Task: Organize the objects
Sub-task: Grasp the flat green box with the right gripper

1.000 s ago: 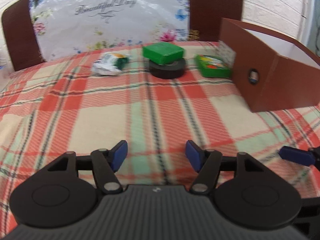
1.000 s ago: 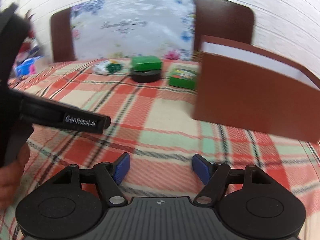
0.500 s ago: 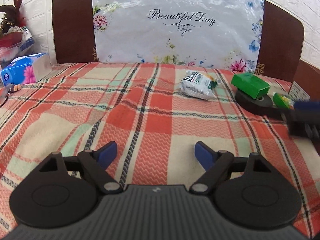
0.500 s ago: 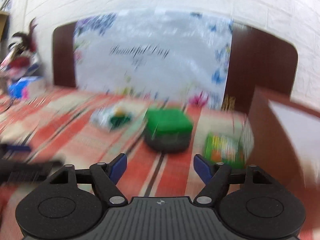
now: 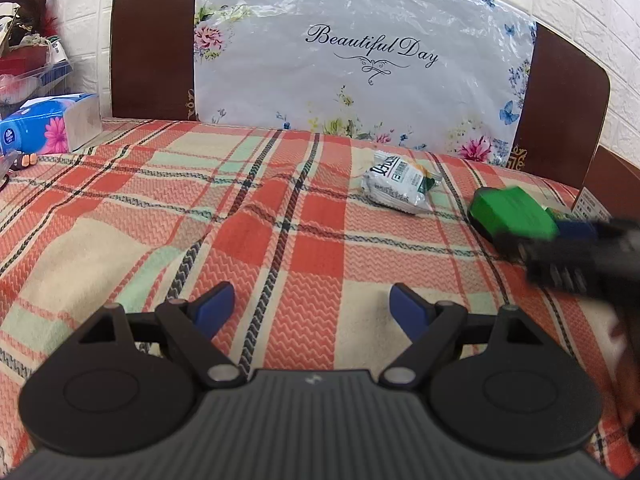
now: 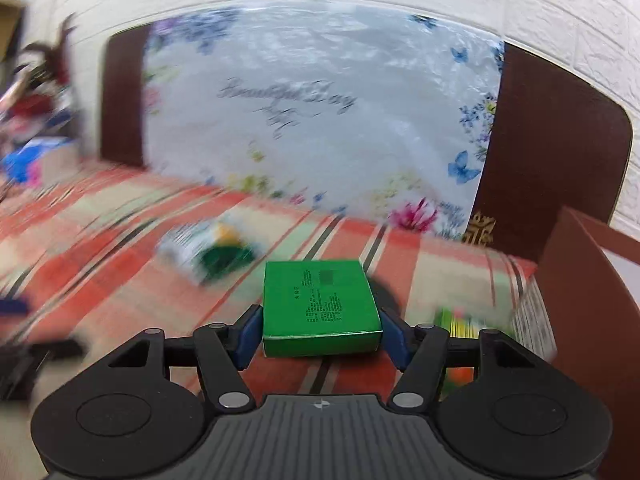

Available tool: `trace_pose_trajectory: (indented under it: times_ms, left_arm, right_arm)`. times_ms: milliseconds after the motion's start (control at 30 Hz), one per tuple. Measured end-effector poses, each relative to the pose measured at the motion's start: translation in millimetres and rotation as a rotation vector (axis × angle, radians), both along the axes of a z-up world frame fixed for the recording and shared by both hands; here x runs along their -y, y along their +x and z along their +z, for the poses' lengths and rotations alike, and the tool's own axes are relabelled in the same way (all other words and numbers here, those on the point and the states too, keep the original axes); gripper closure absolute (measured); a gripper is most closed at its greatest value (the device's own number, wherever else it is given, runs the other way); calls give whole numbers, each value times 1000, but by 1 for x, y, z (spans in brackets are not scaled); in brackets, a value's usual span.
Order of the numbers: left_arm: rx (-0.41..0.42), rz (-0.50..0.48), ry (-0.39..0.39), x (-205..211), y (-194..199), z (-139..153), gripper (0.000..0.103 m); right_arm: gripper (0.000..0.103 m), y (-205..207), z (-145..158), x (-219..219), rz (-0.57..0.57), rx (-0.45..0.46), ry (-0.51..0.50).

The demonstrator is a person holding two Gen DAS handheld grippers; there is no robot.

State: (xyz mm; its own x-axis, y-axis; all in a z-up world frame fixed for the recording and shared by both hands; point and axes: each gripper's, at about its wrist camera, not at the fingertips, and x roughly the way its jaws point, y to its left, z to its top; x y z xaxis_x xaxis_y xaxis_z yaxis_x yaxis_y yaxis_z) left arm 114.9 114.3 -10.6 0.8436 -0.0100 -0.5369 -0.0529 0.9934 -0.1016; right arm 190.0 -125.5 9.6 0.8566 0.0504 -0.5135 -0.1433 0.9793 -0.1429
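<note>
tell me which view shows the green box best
The right wrist view. There the green box sits close and sharp between the right claw, its printed top readable as text, blue pads at both sides as the jaws close. The left wrist view catches it only far right, small, blurred, partly behind the other claw.

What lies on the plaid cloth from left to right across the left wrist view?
Blue tissue box → white snack packet → green box → right gripper, its jaws closing on that box.
</note>
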Motion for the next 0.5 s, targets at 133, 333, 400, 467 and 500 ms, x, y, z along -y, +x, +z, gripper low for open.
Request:
trace_pose_trajectory:
  times_ms: [133,333,400,467,500]
  left_arm:
    - [-4,-4,10,1,1,0,18]
    - [-49,-20,100,15,1,1,16]
    - [-88,-30,85,21,-8,6,17]
    - [-114,-69,-16,26,-23,14,19]
    - [-129,-103,-78,31,-30,18,22]
  right_arm:
    - [45,-62,-3,6,6,-44,36]
    - [44,-138,-4,29,-37,-73,105]
    - [39,-152,-4,31,-36,-64,87]
    - [36,-157,-5,34,-47,-57,84]
    - [31,-155,-5,36,-57,-62,96]
